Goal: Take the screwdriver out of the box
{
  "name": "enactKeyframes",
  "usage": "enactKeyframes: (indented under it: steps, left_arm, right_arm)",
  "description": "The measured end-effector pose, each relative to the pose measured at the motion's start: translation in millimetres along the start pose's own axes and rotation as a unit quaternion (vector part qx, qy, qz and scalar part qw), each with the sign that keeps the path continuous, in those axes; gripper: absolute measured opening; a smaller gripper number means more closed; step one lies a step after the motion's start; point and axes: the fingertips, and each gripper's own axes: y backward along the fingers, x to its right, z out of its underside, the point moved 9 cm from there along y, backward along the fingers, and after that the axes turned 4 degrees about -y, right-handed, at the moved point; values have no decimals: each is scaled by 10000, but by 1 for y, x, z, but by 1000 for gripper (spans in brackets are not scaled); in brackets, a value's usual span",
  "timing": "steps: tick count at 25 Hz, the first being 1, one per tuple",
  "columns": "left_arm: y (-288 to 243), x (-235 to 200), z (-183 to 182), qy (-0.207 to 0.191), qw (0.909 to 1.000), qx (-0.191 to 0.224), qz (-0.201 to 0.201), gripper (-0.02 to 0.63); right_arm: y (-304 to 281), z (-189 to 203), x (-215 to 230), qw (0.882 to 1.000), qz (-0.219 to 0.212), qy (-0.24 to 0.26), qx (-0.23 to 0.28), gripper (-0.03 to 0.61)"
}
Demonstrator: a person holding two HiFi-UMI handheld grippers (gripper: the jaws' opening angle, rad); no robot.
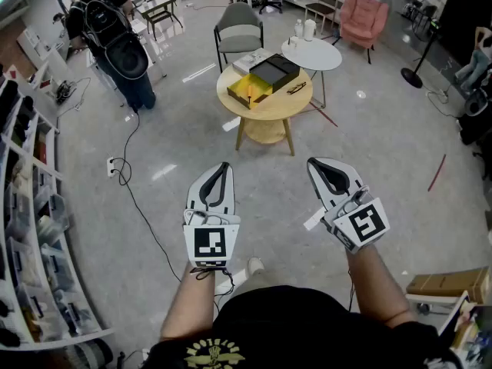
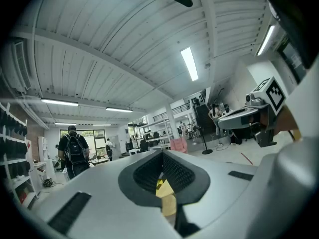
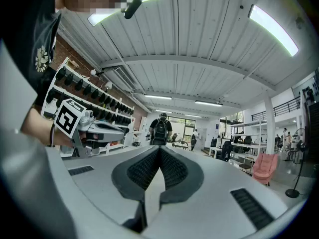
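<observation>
I hold my left gripper (image 1: pixel 221 167) and my right gripper (image 1: pixel 315 164) level, side by side, both with the jaws closed on nothing, because the work is not yet within reach. Well ahead of both tips stands the round wooden table (image 1: pixel 265 115) with a black box (image 1: pixel 274 71) and a yellow box (image 1: pixel 248 91). The screwdriver is too small to see; I suppose it lies inside one of them.

Two grippers, the left gripper (image 1: pixel 223 169) and the right gripper (image 1: pixel 315 164), two round tables, one wooden table (image 1: pixel 231 98) and one white table (image 1: pixel 319 56), one yellow box (image 1: pixel 250 91), one black case (image 1: pixel 274 71), two pale containers (image 1: pixel 310 29), one grey chair (image 1: pixel 238 31), one pink armchair (image 1: pixel 361 18), one person with a backpack (image 1: pixel 115 44).
</observation>
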Motion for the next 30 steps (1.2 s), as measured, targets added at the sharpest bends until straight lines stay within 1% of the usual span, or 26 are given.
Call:
enactKeyframes:
  steps: [4, 7, 13, 17, 20, 23, 26, 29, 30]
  left_arm:
    - [-23, -28, 16, -12, 10000, -44, 24, 14]
    - [-40, -49, 26, 29, 10000, -36, 60, 14]
    - [-61, -81, 39, 37, 9999, -16, 154, 14]
    - [-68, -90, 45, 122, 9998, -39, 179, 14]
    - [-77, -93, 50, 168, 9996, -115, 205, 14]
    - [-87, -98, 54, 314, 9993, -142, 168, 14]
    - [-98, -102, 56, 333, 9994, -110, 55, 14]
    - [-116, -104, 60, 515, 9983, -261, 0, 14]
    - [-122, -104, 61, 562, 9980, -295, 3, 14]
  right_arm:
    - [-36, 9, 6, 9999, 59, -59, -115, 14]
    - [-60, 9, 13, 9998, 130, -93, -105, 14]
    - [-87, 8, 17, 9994, 301, -36, -180, 15]
    - [-98, 11, 19, 9991, 321, -75, -269, 15]
    - [-109, 12, 26, 9991, 328, -112, -243, 15]
    - [-122, 18, 35, 9996, 144, -156, -195, 15]
    - [-135, 22, 42, 9997, -75, -177, -153, 15]
    - [-149, 23, 57, 9996, -240, -157, -5, 17]
    - [-154, 24, 62, 9996, -263, -140, 19, 26]
